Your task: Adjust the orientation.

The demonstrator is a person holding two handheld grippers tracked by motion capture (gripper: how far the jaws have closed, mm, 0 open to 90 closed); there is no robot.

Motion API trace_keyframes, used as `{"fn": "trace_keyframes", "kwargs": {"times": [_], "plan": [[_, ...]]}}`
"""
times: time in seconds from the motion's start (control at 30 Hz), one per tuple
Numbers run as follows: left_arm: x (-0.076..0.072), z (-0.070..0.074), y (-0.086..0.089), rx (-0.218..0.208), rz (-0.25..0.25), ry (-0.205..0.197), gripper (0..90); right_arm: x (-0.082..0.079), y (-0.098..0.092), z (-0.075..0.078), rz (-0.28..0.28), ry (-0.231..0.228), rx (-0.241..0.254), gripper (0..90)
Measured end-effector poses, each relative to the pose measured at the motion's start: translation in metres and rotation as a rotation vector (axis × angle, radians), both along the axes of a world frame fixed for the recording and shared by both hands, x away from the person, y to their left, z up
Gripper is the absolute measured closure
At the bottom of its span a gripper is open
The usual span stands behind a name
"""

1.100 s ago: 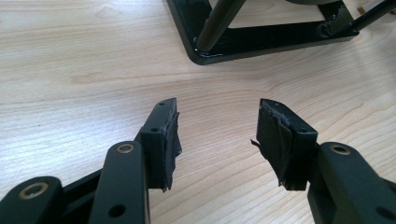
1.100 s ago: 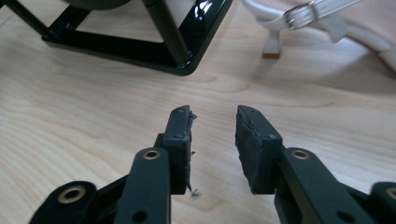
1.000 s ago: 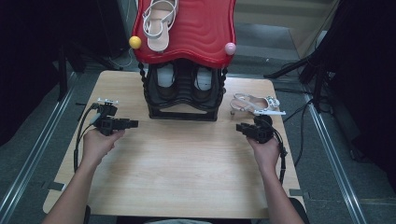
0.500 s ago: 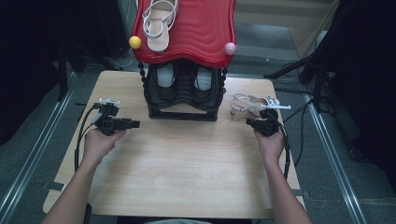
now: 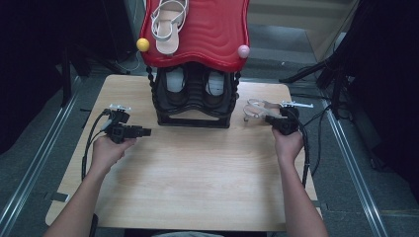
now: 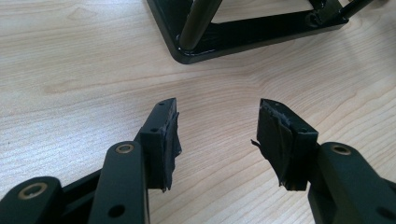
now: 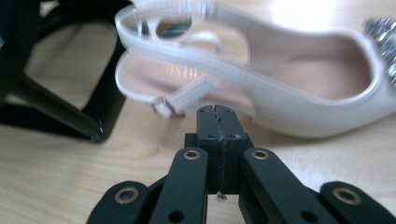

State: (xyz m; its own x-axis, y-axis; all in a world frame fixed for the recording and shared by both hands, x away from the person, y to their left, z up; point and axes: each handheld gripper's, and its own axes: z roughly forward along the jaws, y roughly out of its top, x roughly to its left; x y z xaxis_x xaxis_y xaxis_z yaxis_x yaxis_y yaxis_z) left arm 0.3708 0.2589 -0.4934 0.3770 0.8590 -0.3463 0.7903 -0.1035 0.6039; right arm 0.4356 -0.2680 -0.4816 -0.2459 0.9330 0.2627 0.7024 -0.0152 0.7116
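- Slingback shoe (image 7: 280, 88) lies on table (image 5: 197, 187), right of black rack (image 5: 193, 101).
- Right gripper (image 7: 217, 111) jaws together, empty, just short of its strap.
- Left gripper (image 6: 217, 135) jaws apart, empty.
- Shoe likely light; thin strap floppy, so take the stiffer side wall.

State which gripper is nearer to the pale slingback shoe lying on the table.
Right. The right gripper, jaws shut, points at the slingback shoe from close beside it; the left gripper, jaws open, sits across the table beyond the shoe rack.
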Motion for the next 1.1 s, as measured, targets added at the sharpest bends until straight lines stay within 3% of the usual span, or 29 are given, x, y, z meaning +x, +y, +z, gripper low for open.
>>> {"fn": "trace_keyframes", "kwargs": {"times": [0.17,0.43,0.63,0.77,0.87,1.1], "plan": [[0.001,-0.001,-0.001,-0.008,-0.009,0.003,48.7,0.006,-0.004,0.019,-0.019,-0.031,0.020,90.0],[0.002,-0.002,-0.002,-0.007,-0.013,-0.001,48.8,0.029,0.010,0.032,-0.017,-0.010,0.003,90.0],[0.003,-0.004,-0.001,0.004,-0.016,0.003,48.8,0.048,0.024,0.029,-0.010,0.041,-0.018,90.0],[0.004,-0.005,-0.001,0.009,-0.020,0.009,48.9,0.054,0.024,0.018,-0.003,0.097,-0.009,90.0],[0.004,-0.005,-0.001,0.008,-0.021,0.010,48.8,0.053,0.023,0.015,0.001,0.111,-0.007,90.0],[0.004,-0.005,-0.001,0.009,-0.022,0.012,48.8,0.049,0.022,0.014,0.014,0.132,-0.076,90.0]]}}
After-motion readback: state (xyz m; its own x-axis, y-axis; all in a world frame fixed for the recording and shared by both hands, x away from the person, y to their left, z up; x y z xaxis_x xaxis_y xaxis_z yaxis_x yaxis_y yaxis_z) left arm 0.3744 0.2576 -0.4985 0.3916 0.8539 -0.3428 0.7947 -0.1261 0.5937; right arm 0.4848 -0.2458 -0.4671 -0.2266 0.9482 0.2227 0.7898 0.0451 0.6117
